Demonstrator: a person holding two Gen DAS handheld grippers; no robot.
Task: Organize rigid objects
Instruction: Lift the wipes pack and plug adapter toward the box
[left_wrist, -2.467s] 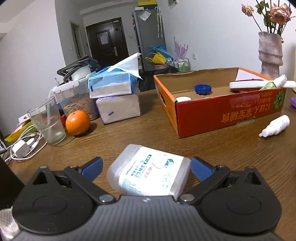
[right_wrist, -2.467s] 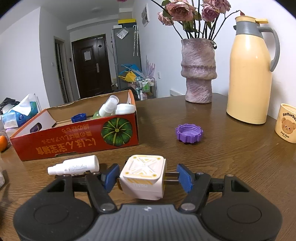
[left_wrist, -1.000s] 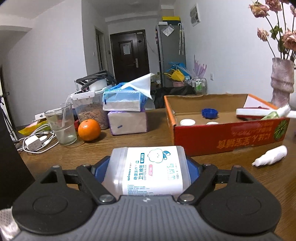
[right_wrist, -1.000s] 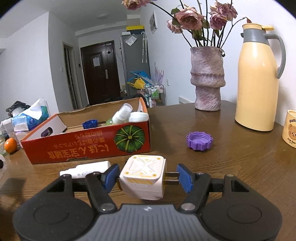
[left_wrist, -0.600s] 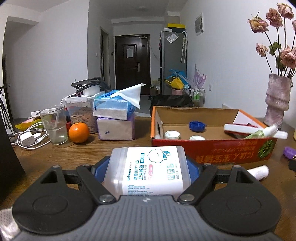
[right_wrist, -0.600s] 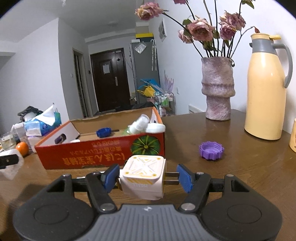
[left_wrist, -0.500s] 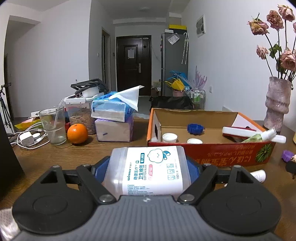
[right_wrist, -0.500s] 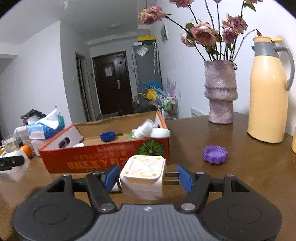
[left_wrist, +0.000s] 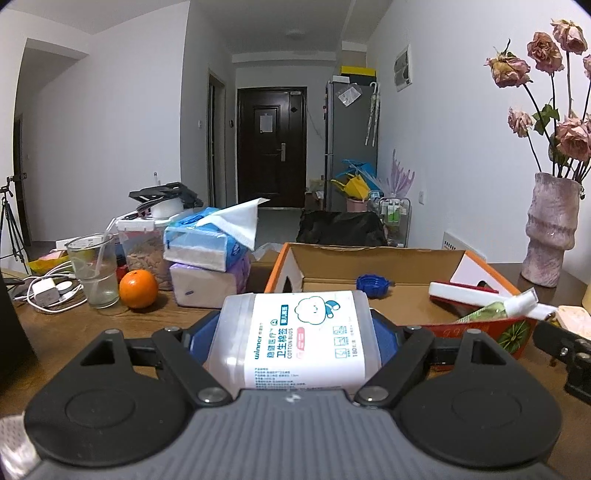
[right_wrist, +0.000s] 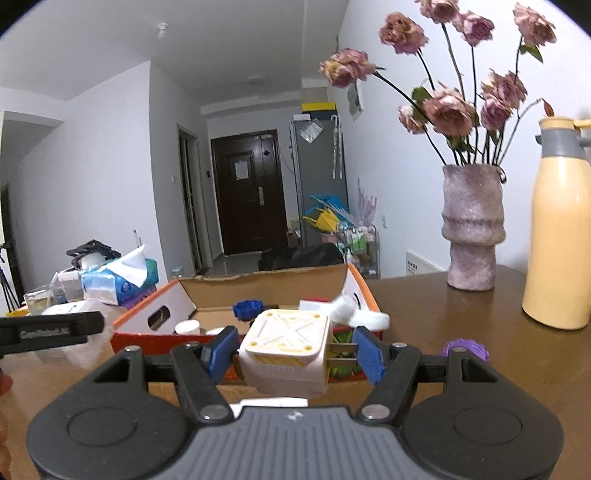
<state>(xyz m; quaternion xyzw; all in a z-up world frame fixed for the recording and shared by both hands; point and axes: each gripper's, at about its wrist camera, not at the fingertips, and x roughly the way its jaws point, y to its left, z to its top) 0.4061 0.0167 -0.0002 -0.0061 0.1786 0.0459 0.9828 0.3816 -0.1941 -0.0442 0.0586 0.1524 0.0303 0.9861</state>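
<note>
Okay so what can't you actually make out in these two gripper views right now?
- Left wrist view: the near floor of the cardboard box is hidden behind the cotton bud box held in the left gripper.
- Right wrist view: the purple cap is partly hidden by the right gripper; the charger covers part of the box front.
- Right wrist view: the yellow thermos is cut off by the right edge.

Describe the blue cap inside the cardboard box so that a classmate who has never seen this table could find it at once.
Find the orange cardboard box lying open on the wooden table. On its floor, toward the back wall, sits the blue cap. It is small, round and ridged, the only blue piece in there; the caps near it are white.
</note>
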